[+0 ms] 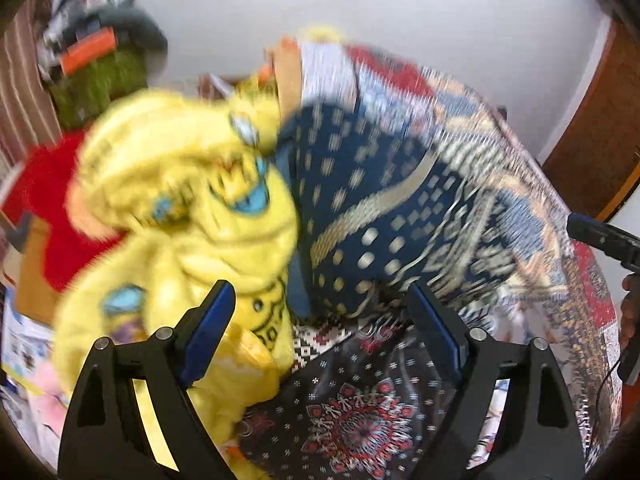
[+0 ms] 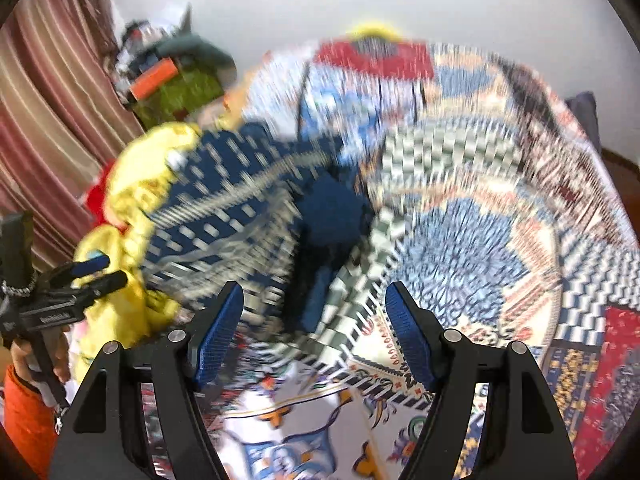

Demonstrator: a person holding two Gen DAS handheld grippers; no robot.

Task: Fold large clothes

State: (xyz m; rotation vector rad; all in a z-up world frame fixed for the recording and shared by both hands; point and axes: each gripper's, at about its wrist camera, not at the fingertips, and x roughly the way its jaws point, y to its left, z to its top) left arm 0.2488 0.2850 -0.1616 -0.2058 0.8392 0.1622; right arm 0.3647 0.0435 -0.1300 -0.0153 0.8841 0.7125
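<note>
Both views are motion-blurred. A navy garment with gold dots and bands (image 1: 376,208) lies bunched on a patchwork bedspread (image 1: 532,208); it also shows in the right wrist view (image 2: 240,200). A crumpled yellow printed garment (image 1: 192,216) lies to its left, also seen in the right wrist view (image 2: 132,200). My left gripper (image 1: 322,304) is open and empty, just in front of the two garments. My right gripper (image 2: 314,304) is open and empty, over the bedspread (image 2: 460,240) near the navy garment's right edge. The left gripper appears at the left of the right wrist view (image 2: 96,270).
A black cloth with red and white motifs (image 1: 356,420) lies under my left gripper. A red cloth (image 1: 52,208) sits at far left. A cluttered green-covered stand (image 2: 180,88) and striped curtain (image 2: 48,100) are at the back left. A white wall is behind the bed.
</note>
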